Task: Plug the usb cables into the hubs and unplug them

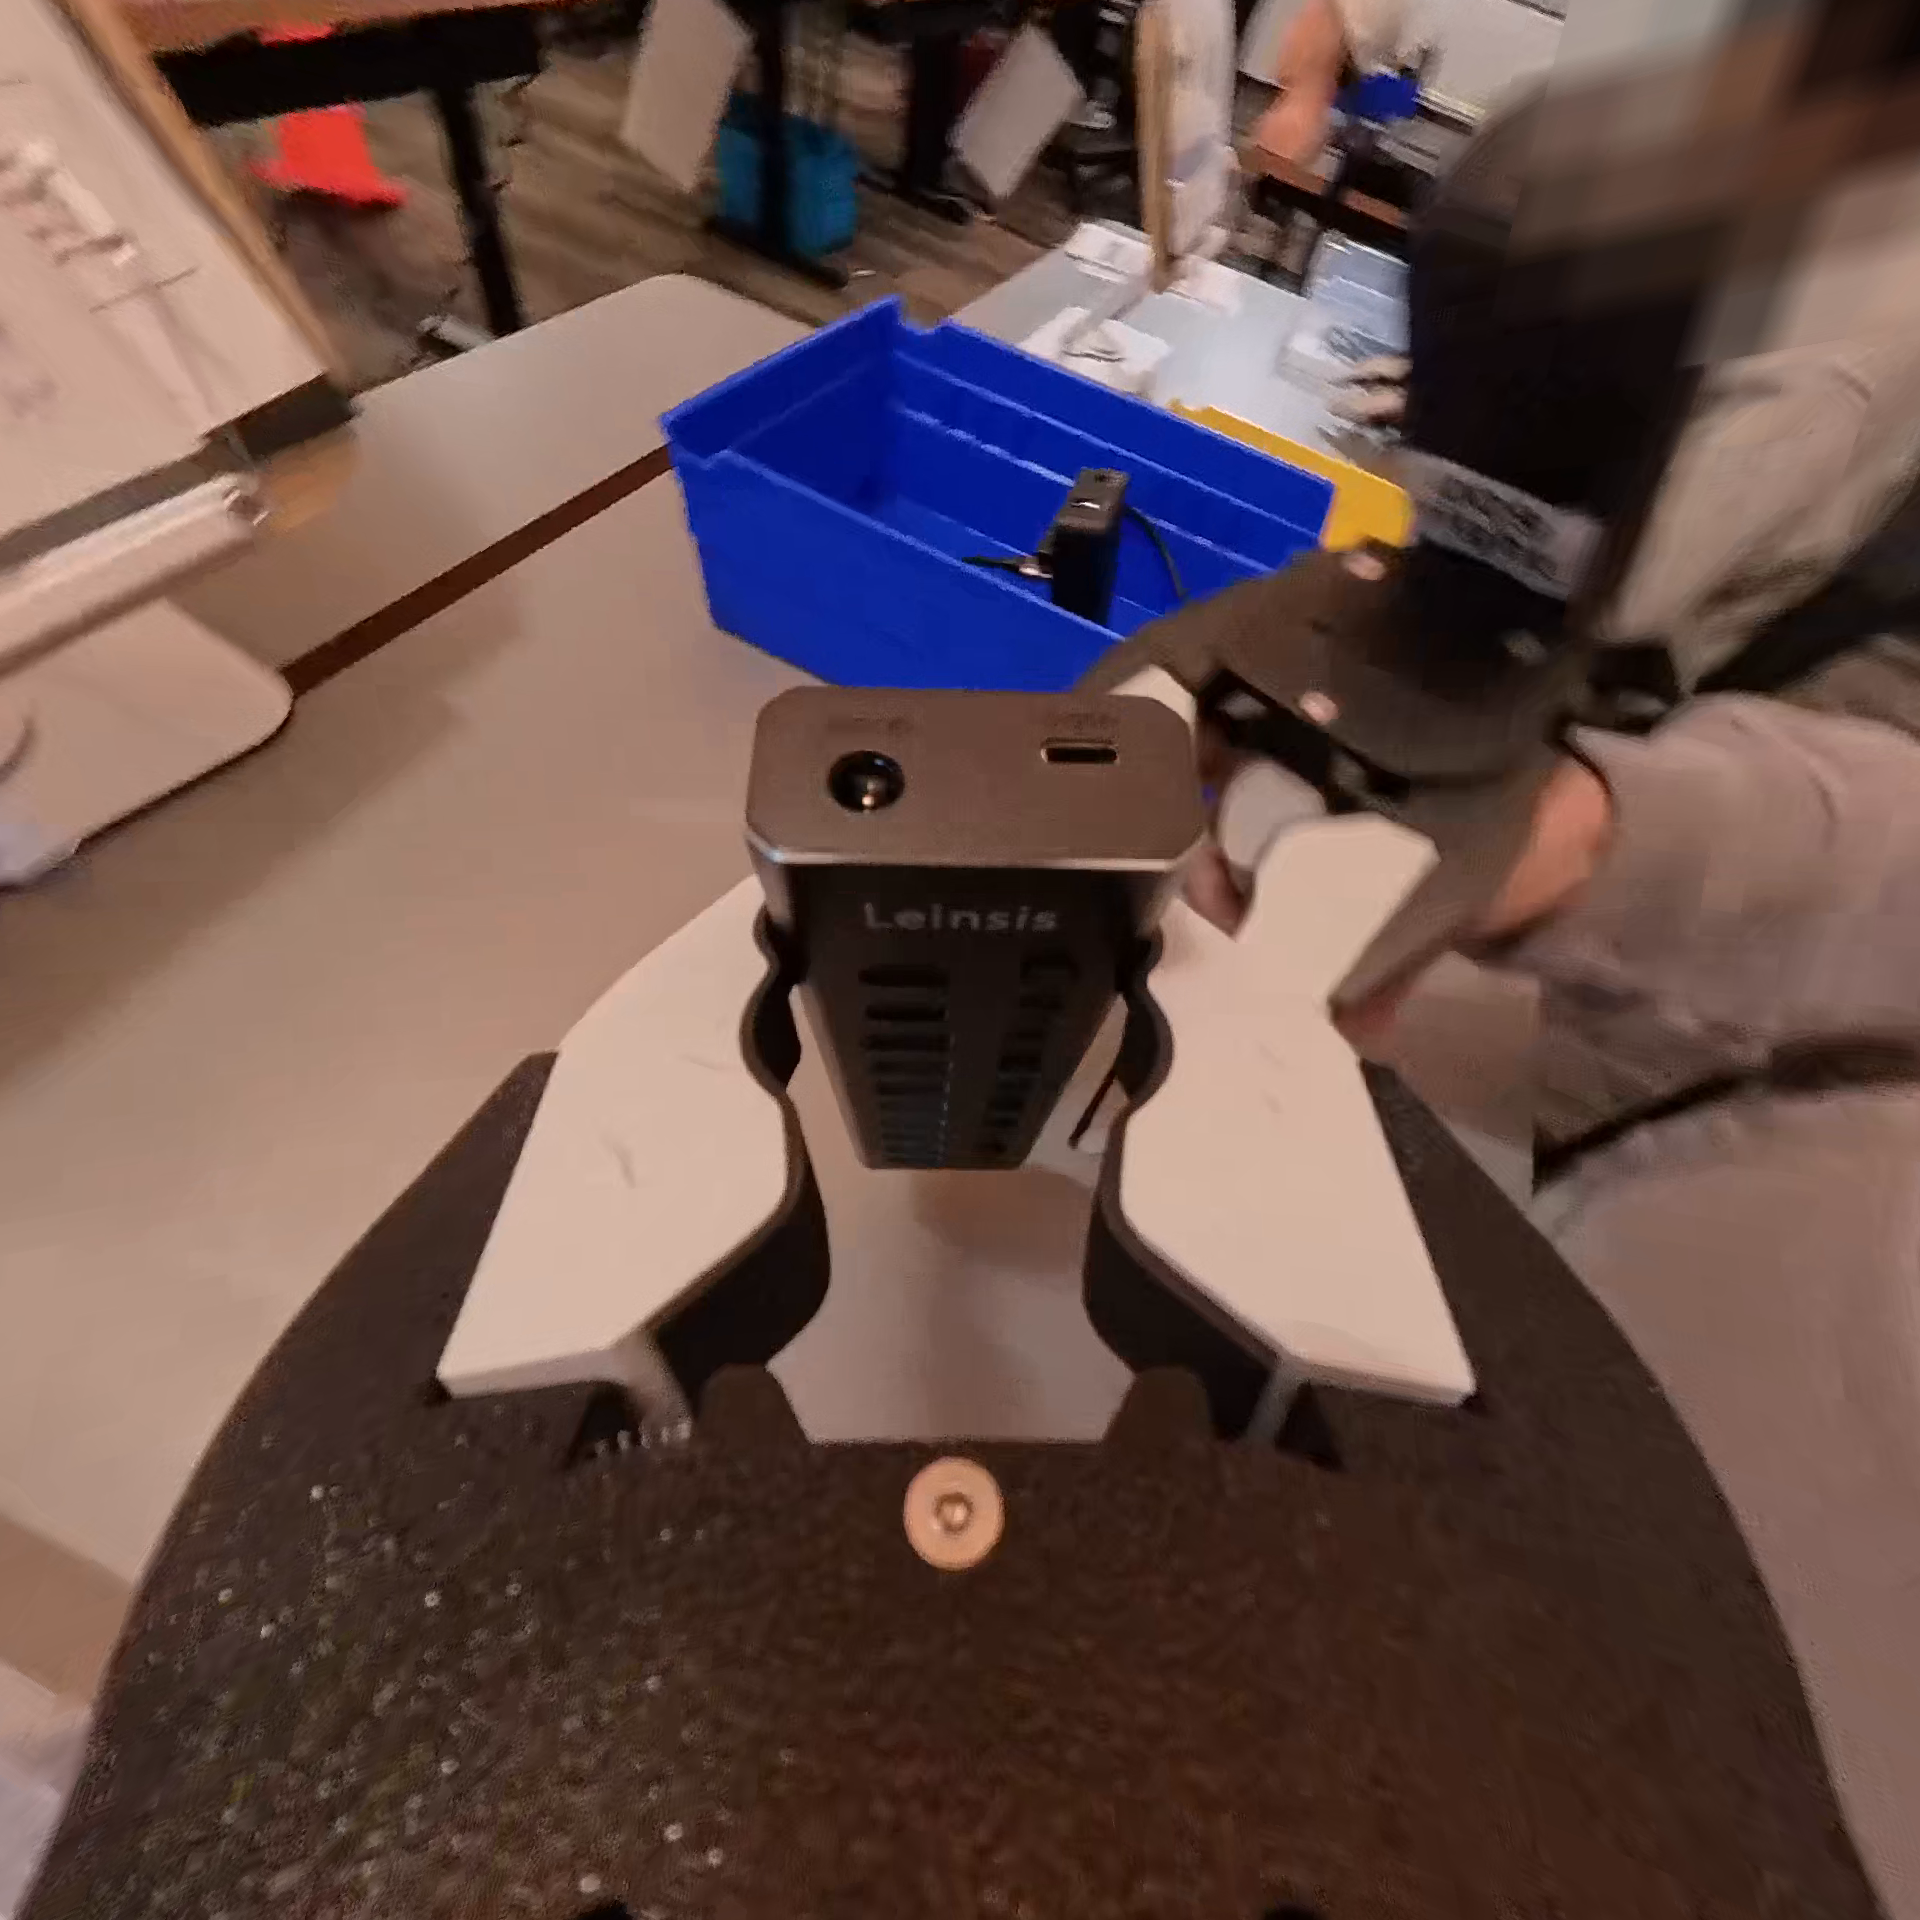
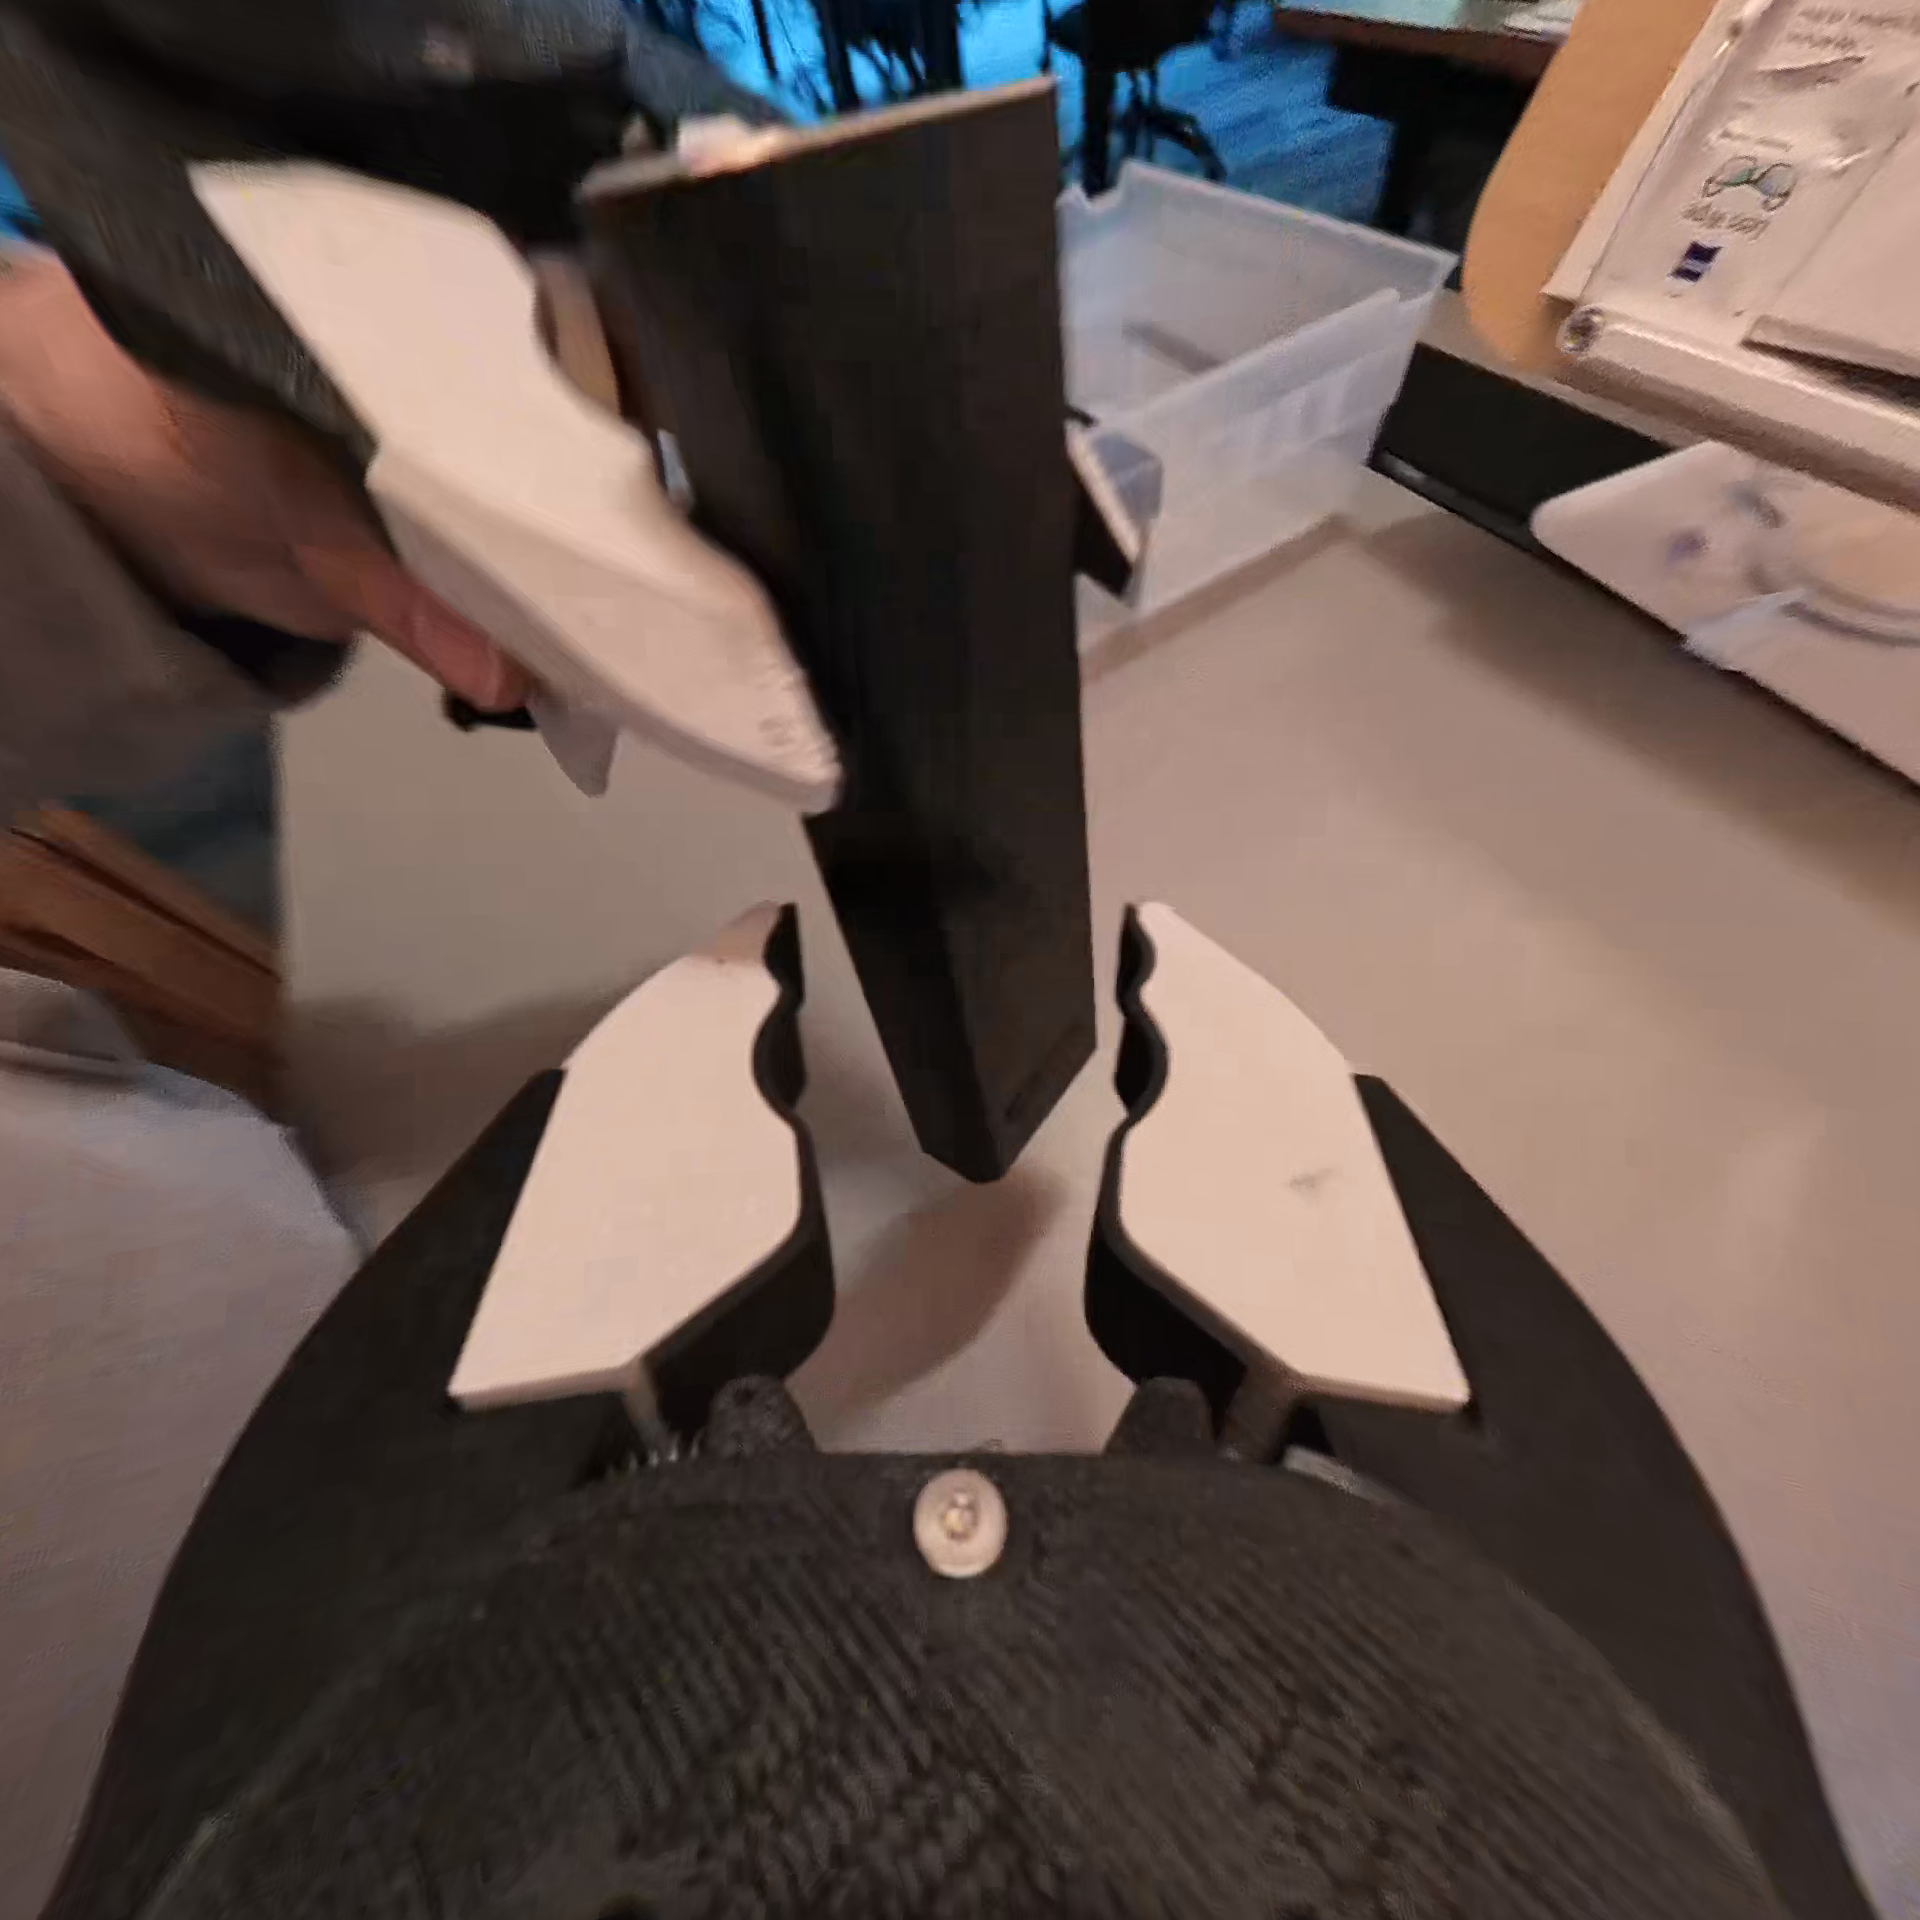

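Observation:
My left gripper (image 1: 961, 935) is shut on a black USB hub (image 1: 971, 821) and holds it above the grey table, the end with a round socket and a small slot port facing away. In the right wrist view the same hub (image 2: 914, 623) hangs tilted, gripped high up by the left gripper's white finger (image 2: 540, 488). My right gripper (image 2: 954, 914) is open, with the hub's lower end between its fingers and a gap on both sides. It also shows in the left wrist view (image 1: 1299, 883), just right of the hub. A small black hub with a thin cable (image 1: 1086, 551) lies in the blue bin (image 1: 831, 582).
A yellow bin (image 1: 1320, 478) stands behind the blue one. A clear plastic bin (image 2: 1247, 364) sits on the table beyond the hub. A white device (image 2: 1766, 582) and a board with papers stand at the table's side. A person's hand and sleeve (image 1: 1714, 883) are close on the right.

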Demonstrator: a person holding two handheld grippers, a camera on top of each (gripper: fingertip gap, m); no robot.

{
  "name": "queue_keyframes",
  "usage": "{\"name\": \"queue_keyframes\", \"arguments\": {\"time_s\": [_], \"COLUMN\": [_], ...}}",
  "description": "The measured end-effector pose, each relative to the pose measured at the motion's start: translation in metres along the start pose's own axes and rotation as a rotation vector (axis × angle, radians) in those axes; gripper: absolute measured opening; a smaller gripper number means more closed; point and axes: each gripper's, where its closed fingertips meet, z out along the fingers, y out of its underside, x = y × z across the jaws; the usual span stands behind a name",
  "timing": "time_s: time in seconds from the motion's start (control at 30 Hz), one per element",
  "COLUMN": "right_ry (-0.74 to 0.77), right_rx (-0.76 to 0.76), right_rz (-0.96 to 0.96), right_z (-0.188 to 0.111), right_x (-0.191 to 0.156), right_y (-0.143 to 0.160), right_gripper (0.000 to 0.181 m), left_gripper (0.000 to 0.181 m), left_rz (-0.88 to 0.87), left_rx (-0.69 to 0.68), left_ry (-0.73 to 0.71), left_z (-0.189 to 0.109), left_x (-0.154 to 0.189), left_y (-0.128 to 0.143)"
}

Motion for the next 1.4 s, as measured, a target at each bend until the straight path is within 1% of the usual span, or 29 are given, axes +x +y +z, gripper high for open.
{"name": "queue_keyframes", "arguments": {"time_s": [0.03,0.13,0.23,0.33,0.47,0.57,0.67,0.7,0.8,0.9,1.0,1.07,1.13,1.2,1.27,1.37,1.4], "right_ry": [-0.059,-0.192,-0.262,-0.242,-0.258,-0.258,-0.239,-0.256,-0.275,-0.280,-0.281,-0.289,-0.240,-0.220,-0.212,-0.208,-0.224], "right_rx": [0.031,0.084,0.046,0.014,0.010,0.043,0.130,0.141,0.076,0.019,0.043,0.044,0.030,-0.002,-0.019,-0.020,-0.023], "right_rz": [0.031,0.066,0.010,-0.029,-0.028,-0.034,-0.036,-0.033,-0.097,-0.158,-0.151,-0.136,-0.161,-0.172,-0.179,-0.178,-0.171], "right_z": [-0.003,-0.006,-0.001,0.006,0.007,0.008,0.006,0.006,0.007,0.009,0.010,0.010,0.009,0.008,0.007,0.007,0.006], "right_x": [-0.003,-0.013,-0.028,-0.032,-0.037,-0.042,-0.042,-0.045,-0.049,-0.052,-0.052,-0.051,-0.043,-0.039,-0.037,-0.037,-0.040], "right_y": [-0.004,-0.014,-0.012,-0.009,-0.005,-0.009,-0.021,-0.023,-0.013,-0.006,-0.007,-0.006,-0.005,-0.002,0.000,0.001,0.002], "right_gripper": [0.064,0.076,0.076,0.070,0.070,0.074,0.079,0.078,0.075,0.073,0.073,0.073,0.073,0.073,0.073,0.073,0.073], "left_gripper": [0.060,0.059,0.059,0.059,0.059,0.059,0.059,0.059,0.059,0.059,0.059,0.060,0.071,0.079,0.079,0.078,0.066], "left_rz": [0.040,0.113,0.189,0.241,0.257,0.246,0.245,0.244,0.269,0.254,0.248,0.233,0.211,0.213,0.268,0.341,0.360], "left_rx": [0.014,0.097,0.127,0.109,0.100,0.116,0.133,0.135,0.108,0.113,0.060,0.002,-0.004,0.004,-0.023,-0.108,-0.129], "left_ry": [0.052,0.215,0.323,0.354,0.386,0.408,0.418,0.428,0.447,0.488,0.478,0.439,0.372,0.339,0.288,0.246,0.233], "left_z": [-0.002,-0.009,-0.013,-0.011,-0.009,-0.008,-0.005,-0.005,-0.003,-0.004,-0.003,-0.002,-0.003,-0.006,-0.008,-0.008,-0.007], "left_x": [0.006,0.023,0.037,0.042,0.049,0.054,0.058,0.061,0.063,0.067,0.066,0.062,0.056,0.056,0.057,0.060,0.060], "left_y": [-0.002,-0.013,-0.018,-0.018,-0.018,-0.020,-0.020,-0.019,-0.013,-0.011,-0.010,-0.009,-0.015,-0.023,-0.027,-0.026,-0.024]}}
